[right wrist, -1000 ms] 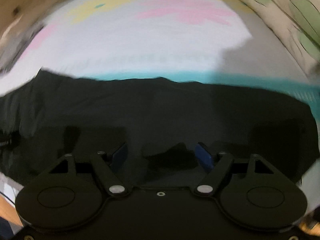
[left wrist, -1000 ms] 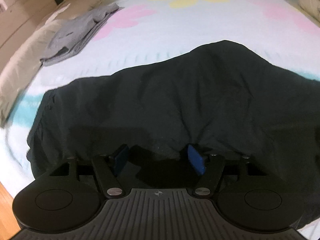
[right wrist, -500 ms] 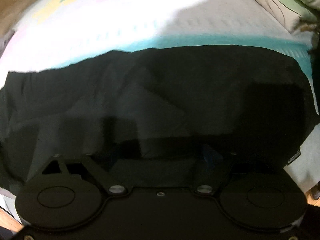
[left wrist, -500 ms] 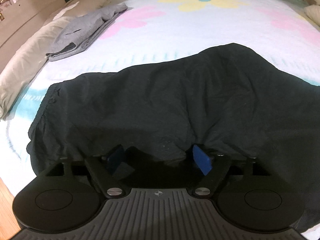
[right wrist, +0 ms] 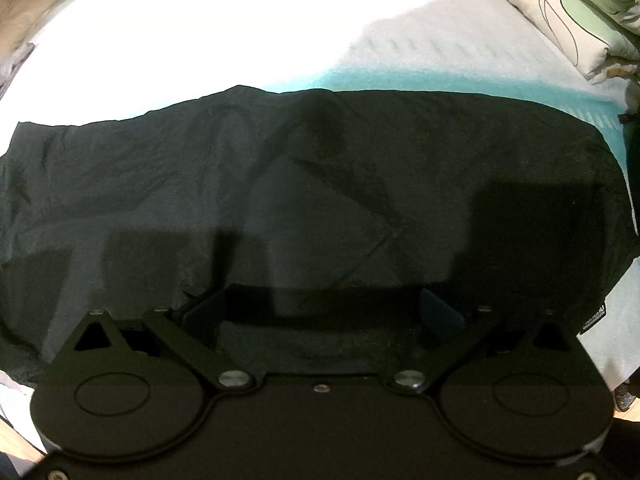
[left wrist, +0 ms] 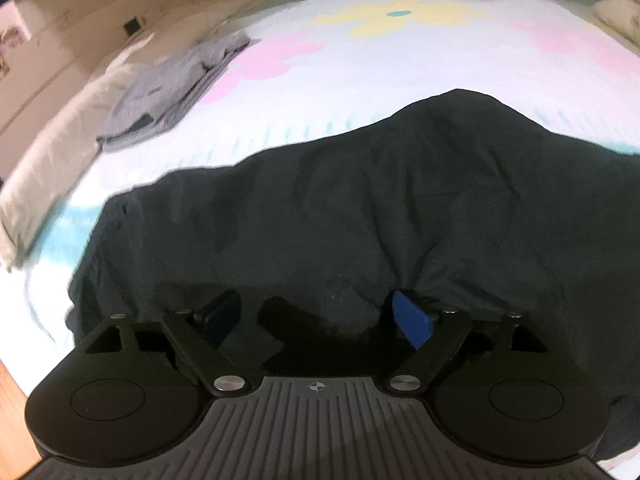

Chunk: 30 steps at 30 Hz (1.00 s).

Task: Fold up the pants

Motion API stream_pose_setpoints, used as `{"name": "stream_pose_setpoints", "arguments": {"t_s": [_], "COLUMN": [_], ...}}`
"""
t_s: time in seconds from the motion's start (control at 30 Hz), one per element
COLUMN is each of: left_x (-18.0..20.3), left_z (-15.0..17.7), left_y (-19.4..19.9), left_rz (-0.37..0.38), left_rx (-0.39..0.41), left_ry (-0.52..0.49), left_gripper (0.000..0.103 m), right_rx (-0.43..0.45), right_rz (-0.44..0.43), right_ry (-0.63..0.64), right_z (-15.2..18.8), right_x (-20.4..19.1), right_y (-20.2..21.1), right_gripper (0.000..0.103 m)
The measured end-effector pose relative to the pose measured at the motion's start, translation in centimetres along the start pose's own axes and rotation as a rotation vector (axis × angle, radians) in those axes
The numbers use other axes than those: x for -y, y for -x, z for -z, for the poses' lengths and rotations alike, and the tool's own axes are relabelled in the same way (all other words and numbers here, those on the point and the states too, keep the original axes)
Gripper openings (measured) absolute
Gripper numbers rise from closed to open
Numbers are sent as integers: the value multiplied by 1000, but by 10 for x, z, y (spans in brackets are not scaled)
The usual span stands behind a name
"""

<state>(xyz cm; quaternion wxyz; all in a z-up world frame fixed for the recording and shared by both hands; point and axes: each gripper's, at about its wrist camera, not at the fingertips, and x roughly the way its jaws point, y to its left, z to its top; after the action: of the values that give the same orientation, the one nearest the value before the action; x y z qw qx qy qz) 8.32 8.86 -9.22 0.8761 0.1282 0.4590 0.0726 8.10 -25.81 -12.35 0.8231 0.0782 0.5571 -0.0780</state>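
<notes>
Black pants (left wrist: 360,208) lie spread across a flowered bed sheet (left wrist: 360,60), wrinkled, with a raised hump at the far edge. My left gripper (left wrist: 318,314) is open, its blue pads over the near edge of the cloth, holding nothing. In the right wrist view the pants (right wrist: 320,184) lie flatter, with a small label at the right hem. My right gripper (right wrist: 320,314) is open wide just above the near edge of the fabric, empty.
Folded grey clothing (left wrist: 176,88) lies at the far left of the bed beside a pale pillow (left wrist: 52,152). Green and cream pillows (right wrist: 576,12) sit at the far right. The wooden floor (left wrist: 12,420) shows at the bed's near left edge.
Both grippers stay open over the pants. The right gripper has drawn back and opened wider, showing more of the flattened cloth. The left view shifted slightly.
</notes>
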Motion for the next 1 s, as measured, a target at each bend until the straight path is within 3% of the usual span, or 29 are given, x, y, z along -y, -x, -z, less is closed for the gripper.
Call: {"name": "stream_pose_setpoints", "arguments": {"t_s": [0.23,0.53,0.7,0.8,0.87,1.0], "left_x": [16,59,88,98,95,89], "left_z": [-10,-37,-26,-12,-6,-9], "left_y": [34,72,54,30,24,20], "left_rz": [-24,130,132,116,116,141], "left_rx": [71,119,74,-41,-40,-61], "left_ry": [-83,-95,-181,-204,-148,-133], "left_gripper": [81,81,81,83,83,83], "right_rx": [-6,-2,2,2,-2,1], "right_rz": [-13,-20,-19,-19,-29,-57], "right_ry": [-9,-17,-9,-6,-8,-33], "right_z": [-1,-2,0,0,-1,-2], "right_x": [9,14,14,12,14,21], "right_y": [6,5,5,5,6,6], "right_gripper": [103,103,103,103,103,103]}}
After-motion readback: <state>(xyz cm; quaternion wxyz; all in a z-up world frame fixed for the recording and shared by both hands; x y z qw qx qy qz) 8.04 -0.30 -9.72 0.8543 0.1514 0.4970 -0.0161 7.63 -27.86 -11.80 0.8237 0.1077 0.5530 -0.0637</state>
